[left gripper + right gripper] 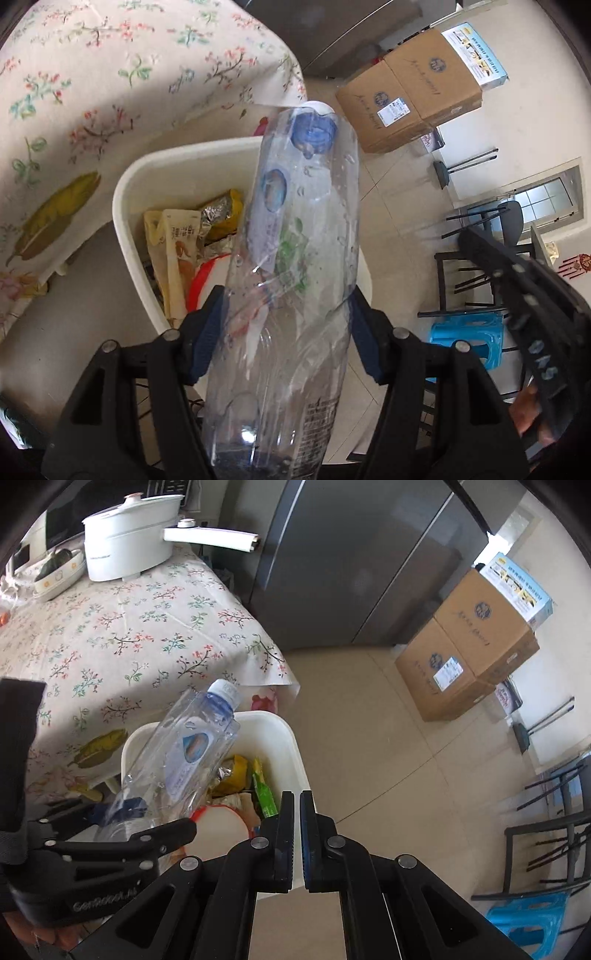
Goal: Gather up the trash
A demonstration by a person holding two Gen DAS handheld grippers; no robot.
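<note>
Left gripper (284, 325) fingers pinch the plastic bottle (295, 258) over the bin (129, 177); right gripper (297, 834) fingers pressed together.

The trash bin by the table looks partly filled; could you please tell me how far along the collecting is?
Done: wrappers and a red-rimmed lid already lie in the bin. In hand: the left tool grips an empty bottle above the bin, not yet dropped. The right tool is shut and empty. Left: release the bottle; no other trash shows on the tablecloth in these views.
</note>
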